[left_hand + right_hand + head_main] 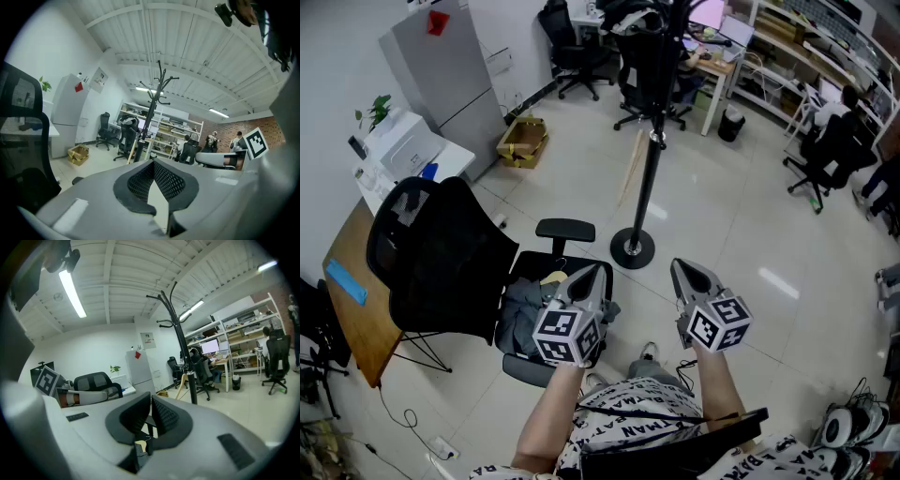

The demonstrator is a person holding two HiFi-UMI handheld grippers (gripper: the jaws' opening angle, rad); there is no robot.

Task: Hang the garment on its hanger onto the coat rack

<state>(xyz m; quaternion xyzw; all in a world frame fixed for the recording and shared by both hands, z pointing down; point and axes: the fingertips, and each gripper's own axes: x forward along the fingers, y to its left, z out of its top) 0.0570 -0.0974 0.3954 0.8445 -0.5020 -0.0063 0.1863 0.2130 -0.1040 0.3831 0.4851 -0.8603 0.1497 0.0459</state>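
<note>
The left claw (596,274) and right claw (679,272) are closed, empty; the garment (523,311) lies just left of the left claw, nearer it; the coat rack (649,178) stands far.

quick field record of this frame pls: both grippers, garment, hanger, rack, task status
left gripper: jaws together, nothing held, above the chair seat
right gripper: jaws together, nothing held
garment: crumpled grey-blue fabric lying on the seat of the black mesh office chair
hanger: light wooden hanger on top of the garment, not gripped
rack: black metal coat rack on a round base, standing on the floor beyond the chair
task status: garment not yet picked up
</note>
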